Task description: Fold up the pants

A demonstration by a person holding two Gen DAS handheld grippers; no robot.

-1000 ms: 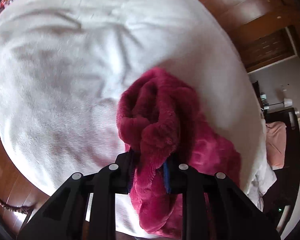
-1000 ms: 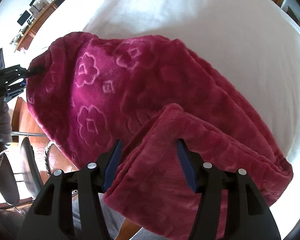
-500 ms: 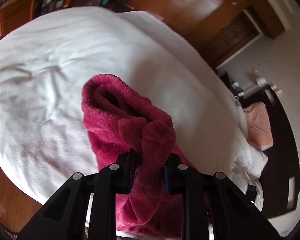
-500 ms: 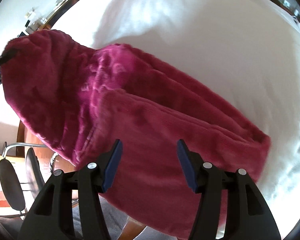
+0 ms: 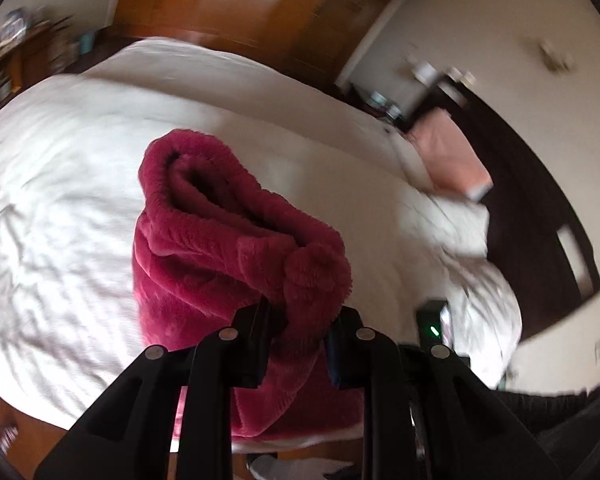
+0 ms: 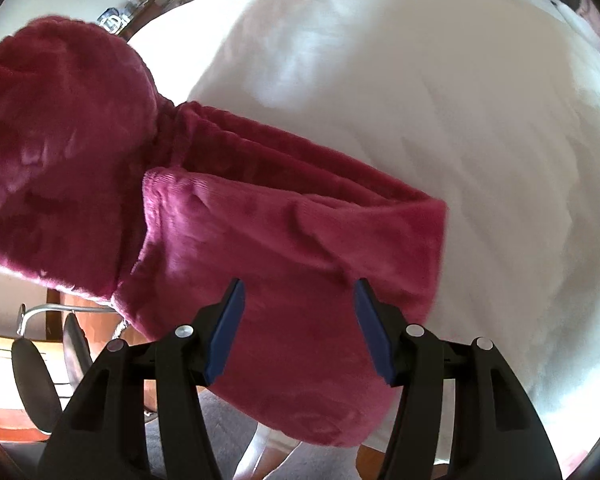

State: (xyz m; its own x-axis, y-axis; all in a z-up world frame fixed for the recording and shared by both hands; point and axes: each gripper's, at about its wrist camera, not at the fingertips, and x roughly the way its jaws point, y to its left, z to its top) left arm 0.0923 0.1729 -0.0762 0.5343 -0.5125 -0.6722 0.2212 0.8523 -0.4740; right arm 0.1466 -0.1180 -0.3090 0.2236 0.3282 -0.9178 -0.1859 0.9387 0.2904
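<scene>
The pants (image 5: pixel 204 256) are fuzzy crimson fleece, bunched up on a white bed (image 5: pixel 60 184). My left gripper (image 5: pixel 296 320) is shut on a thick fold of the pants and holds it lifted above the bed. In the right wrist view the pants (image 6: pixel 292 240) lie folded at the bed's near edge, with the lifted part rising at the upper left. My right gripper (image 6: pixel 300 312) is open and empty, its blue pads (image 6: pixel 225 328) hovering just above the folded fleece.
The white bed (image 6: pixel 420 80) spreads wide beyond the pants. A pink cloth (image 5: pixel 448 156) lies by the dark headboard (image 5: pixel 540 216) on the right. A wooden wardrobe (image 5: pixel 260 8) stands behind. A chair (image 6: pixel 32 372) stands on the floor at lower left.
My left gripper has raised the pinched fold and tilted up, so the room now shows. In the right view the lifted fleece has swung to the upper left. The right gripper stays open.
</scene>
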